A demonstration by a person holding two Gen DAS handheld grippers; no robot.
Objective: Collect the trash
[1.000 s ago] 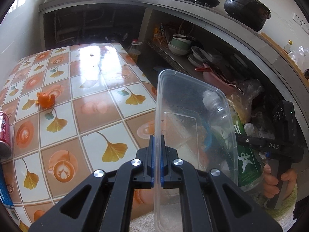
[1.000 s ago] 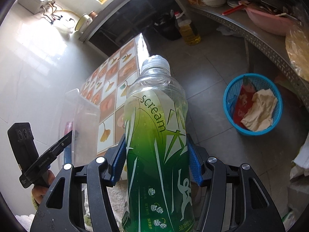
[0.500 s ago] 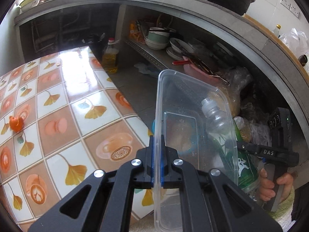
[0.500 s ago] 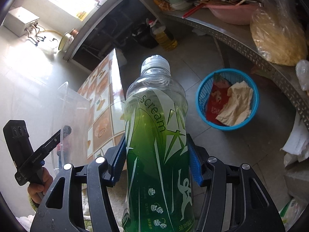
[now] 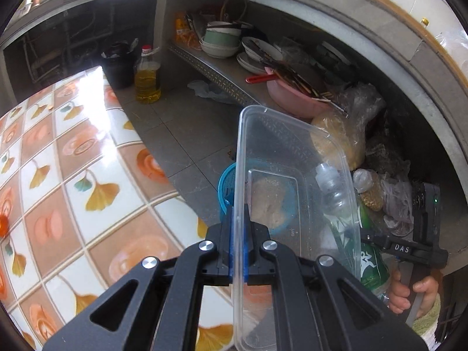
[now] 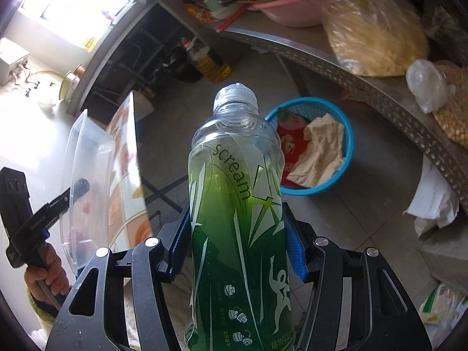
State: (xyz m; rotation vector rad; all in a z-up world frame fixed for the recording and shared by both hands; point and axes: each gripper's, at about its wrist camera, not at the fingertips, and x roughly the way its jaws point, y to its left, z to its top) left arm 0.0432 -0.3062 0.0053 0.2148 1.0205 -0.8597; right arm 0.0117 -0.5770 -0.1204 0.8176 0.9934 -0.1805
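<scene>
My left gripper [image 5: 238, 244] is shut on the rim of a clear plastic food container [image 5: 280, 158], held on edge past the tiled table's corner. My right gripper [image 6: 237, 245] is shut on a green "scream" drink bottle [image 6: 237, 204] with a clear cap, held upright. A blue mesh waste basket [image 6: 345, 134] stands on the floor beyond the bottle, with red packaging and crumpled beige paper inside. Through the container, the left wrist view shows the basket [image 5: 226, 187] and the bottle [image 5: 371, 266]. The right wrist view shows the container [image 6: 87, 158] at left.
A tiled table [image 5: 73, 161] with leaf patterns fills the left. An orange scrap [image 5: 3, 225] lies on it. A metal shelf [image 6: 351, 79] holds bowls, a pink basin [image 6: 292, 8] and bagged food. An oil bottle [image 5: 147, 76] and a black bin stand on the grey floor.
Both grippers have swung right, off the table and toward the floor. The blue basket now appears closer, and lower behind the bottle. The table has slid left in both views.
</scene>
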